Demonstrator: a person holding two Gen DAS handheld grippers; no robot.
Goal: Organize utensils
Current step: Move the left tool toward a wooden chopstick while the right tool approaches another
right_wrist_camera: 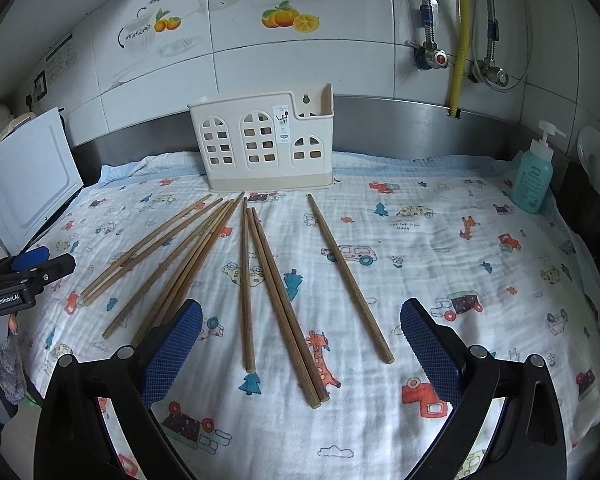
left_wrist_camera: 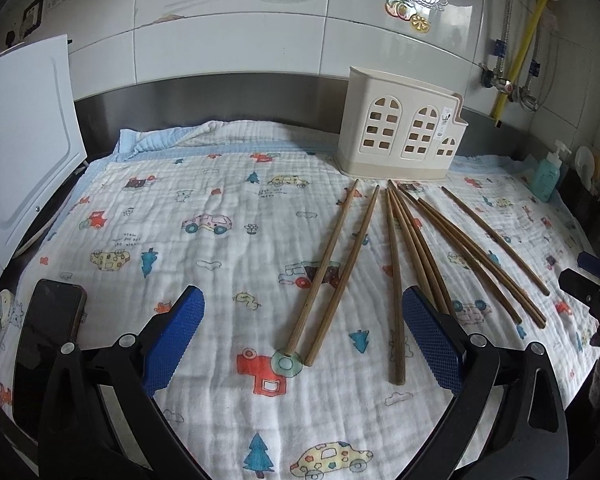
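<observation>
Several brown wooden chopsticks [left_wrist_camera: 396, 264] [right_wrist_camera: 260, 280] lie fanned out on a patterned cloth [left_wrist_camera: 220, 248], tips pointing toward a cream utensil holder [left_wrist_camera: 400, 136] [right_wrist_camera: 264, 144] with window-shaped cutouts that stands upright at the back. My left gripper [left_wrist_camera: 300, 332] is open and empty, low over the cloth, with two chopsticks [left_wrist_camera: 332, 268] between its blue pads. My right gripper [right_wrist_camera: 300, 344] is open and empty, with a few chopsticks between its pads. Each gripper shows at the edge of the other's view: the right one [left_wrist_camera: 592, 280], the left one [right_wrist_camera: 28, 268].
A black phone [left_wrist_camera: 48, 344] lies on the cloth at the left gripper's left. A white board [left_wrist_camera: 24, 136] leans at the left. A teal soap bottle [right_wrist_camera: 534, 176] stands at the right. A tiled wall with pipes [right_wrist_camera: 460, 40] is behind.
</observation>
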